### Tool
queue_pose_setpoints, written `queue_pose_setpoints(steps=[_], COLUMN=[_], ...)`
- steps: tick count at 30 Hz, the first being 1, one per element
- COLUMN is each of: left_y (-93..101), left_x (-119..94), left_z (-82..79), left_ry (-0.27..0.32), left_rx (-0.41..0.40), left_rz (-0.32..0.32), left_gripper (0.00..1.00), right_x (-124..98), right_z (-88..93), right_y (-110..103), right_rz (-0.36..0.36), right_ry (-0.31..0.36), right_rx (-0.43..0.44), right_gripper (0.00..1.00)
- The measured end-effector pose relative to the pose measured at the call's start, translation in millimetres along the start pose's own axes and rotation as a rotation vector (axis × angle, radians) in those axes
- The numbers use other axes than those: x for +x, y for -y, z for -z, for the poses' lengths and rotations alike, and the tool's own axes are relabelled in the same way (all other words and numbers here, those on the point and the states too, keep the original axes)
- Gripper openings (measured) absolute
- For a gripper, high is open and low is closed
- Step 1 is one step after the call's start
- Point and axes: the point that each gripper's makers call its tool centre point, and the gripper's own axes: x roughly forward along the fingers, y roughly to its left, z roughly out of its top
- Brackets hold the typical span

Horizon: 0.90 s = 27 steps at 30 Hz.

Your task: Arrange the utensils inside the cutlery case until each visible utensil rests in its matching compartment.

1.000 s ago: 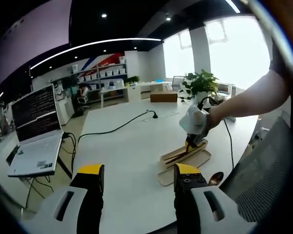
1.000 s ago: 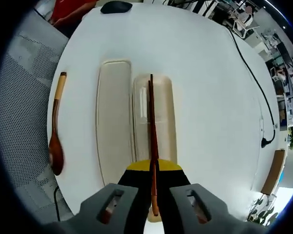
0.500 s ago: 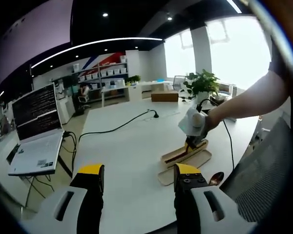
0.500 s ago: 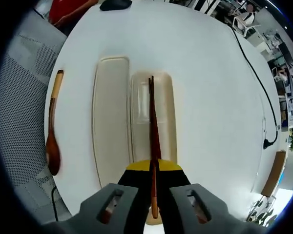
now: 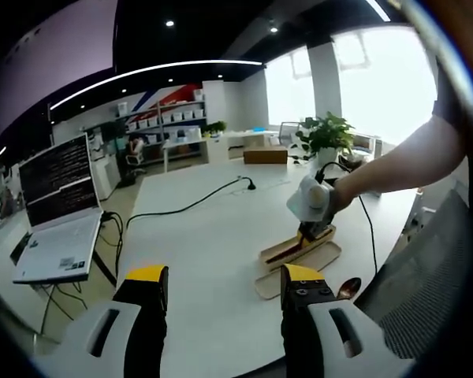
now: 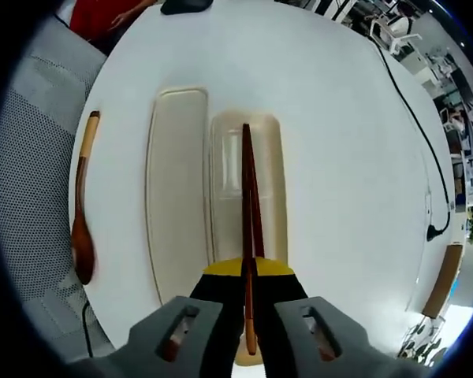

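White table is seen; chopsticks are clamped in the closed right gripper over the cutlery case, spoon left outside. Left gripper is held wide, empty.

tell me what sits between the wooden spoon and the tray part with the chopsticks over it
In the right gripper view, the other cream tray piece lies between the wooden spoon and the tray part under the chopsticks, with bare white table beside the spoon.
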Motion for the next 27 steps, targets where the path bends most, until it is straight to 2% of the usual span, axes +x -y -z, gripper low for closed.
queue_pose_setpoints(steps=[8, 27], left_y=[-1.8, 1.7], left_x=[0.7, 0.2], left_z=[0.8, 0.0], left_ry=[0.000, -0.005], left_rx=[-0.001, 0.006], left_rz=[-0.004, 0.004], left_gripper=[0.59, 0.59], right_x=[4.1, 1.1], right_z=[1.0, 2.3], right_y=[0.2, -1.6], right_rz=[-0.007, -0.029], right_ry=[-0.045, -0.008], right_rx=[-0.026, -0.037], right_gripper=[0.00, 0.00])
